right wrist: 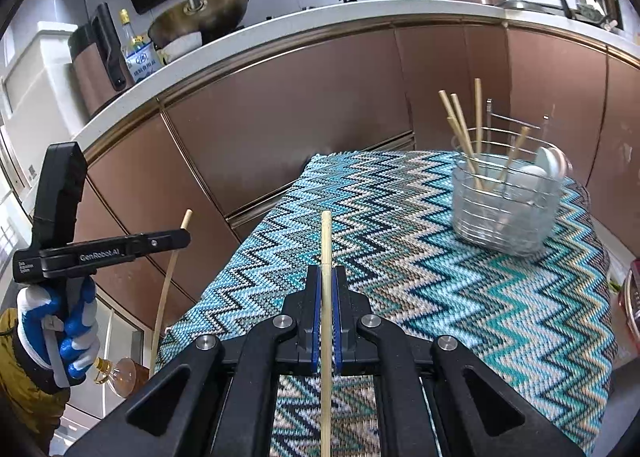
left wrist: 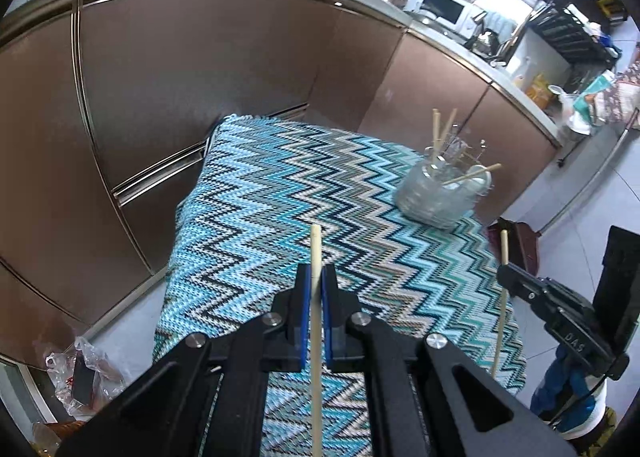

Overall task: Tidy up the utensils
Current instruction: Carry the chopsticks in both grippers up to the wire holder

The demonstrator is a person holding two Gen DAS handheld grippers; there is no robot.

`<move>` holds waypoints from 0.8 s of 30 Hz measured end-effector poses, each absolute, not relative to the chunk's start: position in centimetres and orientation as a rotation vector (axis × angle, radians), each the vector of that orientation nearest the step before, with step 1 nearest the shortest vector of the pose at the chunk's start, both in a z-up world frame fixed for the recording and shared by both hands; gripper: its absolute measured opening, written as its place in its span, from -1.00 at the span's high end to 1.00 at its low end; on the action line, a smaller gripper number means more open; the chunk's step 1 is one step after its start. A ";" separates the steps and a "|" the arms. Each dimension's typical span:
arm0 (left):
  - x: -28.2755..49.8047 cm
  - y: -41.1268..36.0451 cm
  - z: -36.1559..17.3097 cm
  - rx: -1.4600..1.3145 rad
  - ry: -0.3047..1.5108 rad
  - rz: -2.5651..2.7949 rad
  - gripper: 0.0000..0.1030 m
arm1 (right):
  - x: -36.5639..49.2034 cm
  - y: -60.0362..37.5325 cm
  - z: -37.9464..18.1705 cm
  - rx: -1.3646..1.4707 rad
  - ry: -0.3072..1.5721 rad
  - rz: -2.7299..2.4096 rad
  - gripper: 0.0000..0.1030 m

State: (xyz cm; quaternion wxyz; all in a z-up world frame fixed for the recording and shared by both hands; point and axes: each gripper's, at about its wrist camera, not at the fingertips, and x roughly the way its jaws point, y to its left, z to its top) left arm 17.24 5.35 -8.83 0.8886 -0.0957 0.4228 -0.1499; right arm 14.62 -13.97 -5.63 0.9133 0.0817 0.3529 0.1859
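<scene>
My left gripper is shut on a pale wooden chopstick that runs upright between its blue pads, held above the zigzag cloth. My right gripper is shut on a second chopstick in the same way. Each gripper shows in the other's view: the right gripper with its stick at the right edge, the left gripper with its stick at the left, in a blue-and-white gloved hand. A wire utensil holder stands on the far right of the cloth with several chopsticks and white spoons in it; in the left wrist view the wire utensil holder is ahead to the right.
The blue zigzag cloth covers a small table in front of brown kitchen cabinets. The counter above carries a wok, a bottle, a rice cooker and a microwave. Plastic bags lie on the floor at the left.
</scene>
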 end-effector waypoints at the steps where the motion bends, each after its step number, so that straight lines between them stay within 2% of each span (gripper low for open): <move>1: 16.8 5.2 -8.6 -0.199 0.874 -0.319 0.91 | 14.1 -14.3 -5.5 0.169 0.723 0.379 0.90; 12: 14.8 3.9 -6.3 -0.209 0.829 -0.371 0.91 | 11.4 -15.6 -3.0 0.143 0.634 0.347 0.90; 24: 18.8 -0.7 -3.9 -0.228 0.792 -0.461 0.91 | 13.8 -17.4 0.4 0.123 0.488 0.351 0.90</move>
